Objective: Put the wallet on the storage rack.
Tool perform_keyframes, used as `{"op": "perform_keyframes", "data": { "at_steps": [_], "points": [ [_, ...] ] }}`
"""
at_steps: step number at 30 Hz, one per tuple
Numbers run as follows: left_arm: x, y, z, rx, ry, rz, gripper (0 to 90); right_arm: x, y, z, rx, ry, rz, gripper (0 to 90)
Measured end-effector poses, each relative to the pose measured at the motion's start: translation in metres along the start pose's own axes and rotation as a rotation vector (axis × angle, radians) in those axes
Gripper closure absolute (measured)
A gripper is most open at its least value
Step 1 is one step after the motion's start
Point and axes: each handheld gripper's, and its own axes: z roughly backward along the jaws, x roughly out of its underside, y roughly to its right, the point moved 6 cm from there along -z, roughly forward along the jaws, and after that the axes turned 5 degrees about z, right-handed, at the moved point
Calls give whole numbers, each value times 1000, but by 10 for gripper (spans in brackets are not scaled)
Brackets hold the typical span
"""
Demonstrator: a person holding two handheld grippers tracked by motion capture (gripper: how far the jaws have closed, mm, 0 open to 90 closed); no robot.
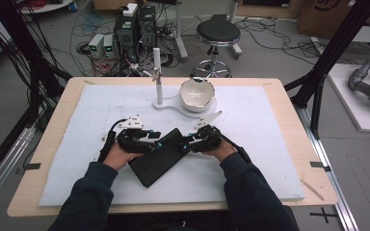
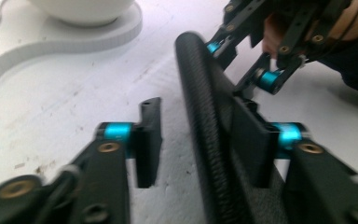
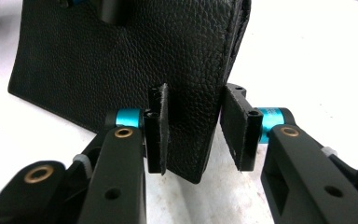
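A flat black leather pouch (image 1: 158, 158) lies slantwise on the white mat (image 1: 270, 144), between the person's two hands. My left gripper (image 1: 161, 143) is at its upper left edge and my right gripper (image 1: 185, 144) at its upper right corner. In the left gripper view the pouch (image 2: 205, 107) stands on edge between the jaws of the left gripper (image 2: 200, 140); it rests against the right pad, with a gap to the left pad. In the right gripper view a corner of the pouch (image 3: 121, 56) sits between the jaws of the right gripper (image 3: 196, 130), a thin strip of mat showing beside the right pad.
A white bowl (image 1: 197, 93) sits on a white base with an upright post (image 1: 158, 82) at the far middle of the mat. The wooden table edge (image 1: 58, 125) frames the mat. A stool (image 1: 217, 33) and cables stand on the floor beyond.
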Motion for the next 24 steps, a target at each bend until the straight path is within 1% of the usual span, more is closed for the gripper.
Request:
{"op": "perform_keyframes", "data": {
  "at_steps": [2,5,7,10,12,14,16,19,20,21,22,23,24],
  "points": [
    [1,0,3,-3,-20,19,469,0,-1,1,10,-4,11,650],
    [4,1,8,11,-41,46,432,0,-2,3,15,-13,21,660],
    [7,1,12,20,-38,60,426,1,-2,4,23,-12,29,661],
    [13,-2,19,33,-18,115,401,0,-3,6,25,-11,32,660],
    [16,-5,25,31,-11,135,392,0,-4,6,26,-10,33,660],
    [20,-5,31,30,-3,145,369,0,-4,6,26,-9,28,660],
    [25,-4,36,49,-13,134,352,0,-4,6,27,-13,31,659],
    [36,-1,37,78,-61,129,334,1,-3,6,28,-13,33,658],
    [39,0,36,87,-79,125,335,1,-3,6,29,-12,35,658],
    [41,2,35,104,-91,118,356,1,-3,5,30,-12,36,658],
    [41,4,35,129,-92,88,447,0,-4,5,27,-11,29,656],
    [41,7,35,133,-91,44,580,0,-4,6,27,-11,32,650],
    [39,7,35,137,-83,38,612,1,-3,6,27,-11,35,644]
  ]
}}
